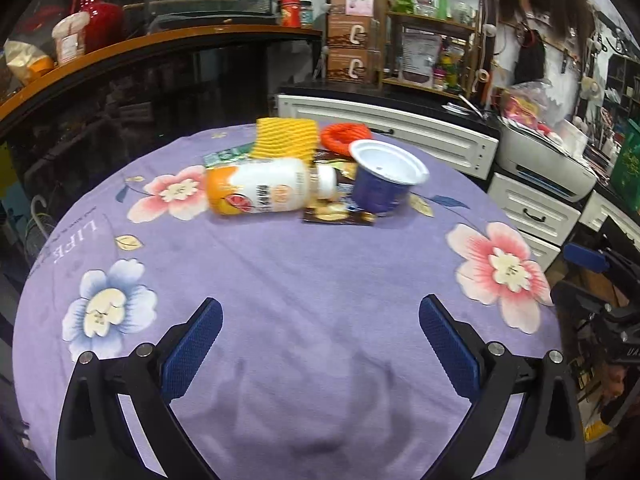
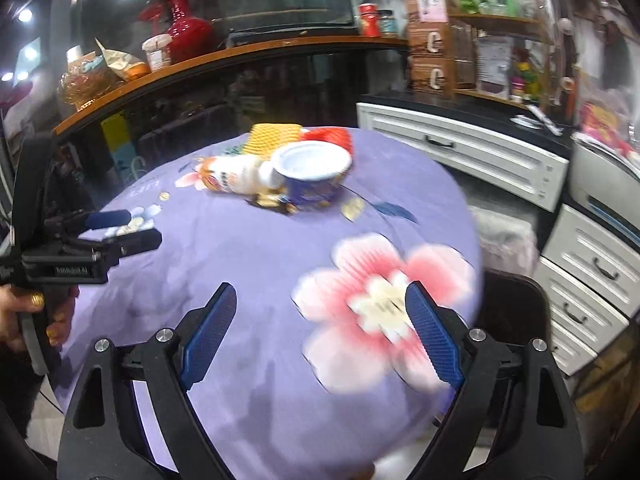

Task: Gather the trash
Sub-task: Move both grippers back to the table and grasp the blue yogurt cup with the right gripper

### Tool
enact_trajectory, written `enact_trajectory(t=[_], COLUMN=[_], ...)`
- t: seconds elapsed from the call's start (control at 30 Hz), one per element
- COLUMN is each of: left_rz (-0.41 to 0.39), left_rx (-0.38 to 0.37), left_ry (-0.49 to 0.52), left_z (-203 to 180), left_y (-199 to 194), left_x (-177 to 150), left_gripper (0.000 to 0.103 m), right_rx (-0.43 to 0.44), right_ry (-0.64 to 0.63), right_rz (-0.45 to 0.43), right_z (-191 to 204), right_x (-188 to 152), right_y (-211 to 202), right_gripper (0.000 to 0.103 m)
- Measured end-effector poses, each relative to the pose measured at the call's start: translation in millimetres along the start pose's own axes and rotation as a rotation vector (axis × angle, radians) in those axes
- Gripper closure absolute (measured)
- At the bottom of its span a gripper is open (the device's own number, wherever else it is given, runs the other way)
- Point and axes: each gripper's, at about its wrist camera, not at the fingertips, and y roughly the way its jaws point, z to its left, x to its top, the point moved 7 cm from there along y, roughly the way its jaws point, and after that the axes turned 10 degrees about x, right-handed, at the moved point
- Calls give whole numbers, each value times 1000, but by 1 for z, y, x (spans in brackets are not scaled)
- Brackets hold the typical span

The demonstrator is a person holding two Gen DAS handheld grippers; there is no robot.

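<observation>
Right wrist alone shows hand [image 2: 24, 316] gripping left hand-held gripper [image 2: 132, 228]; both hand-held grippers released, empty.

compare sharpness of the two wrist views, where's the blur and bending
Left wrist view: fairly sharp, the bottle label and blue cup read cleanly. Right wrist view: motion-smeared, worst on the pink flower; its own fingers stay crisp. Both: fisheye bends the table edge and shelves, corners go black.
</observation>
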Motion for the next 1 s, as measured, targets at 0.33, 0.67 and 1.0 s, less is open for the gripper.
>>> enact_trajectory(t=[0.33, 0.67, 1.0], left_rz=[0, 35, 29], left_rx=[26, -11, 6], left_ry=[-36, -61, -25], left_z=[45, 48, 46], left_y=[15, 29, 47], left_x=[11, 5, 23], left_gripper=[5, 5, 5], right_rx=[-14, -67, -143], right_ry=[-17, -184, -311], right_rz=[65, 145, 281], right_z=[2, 19, 18], right_x=[73, 106, 87], right_y=[91, 153, 195], right_gripper=[16, 28, 87])
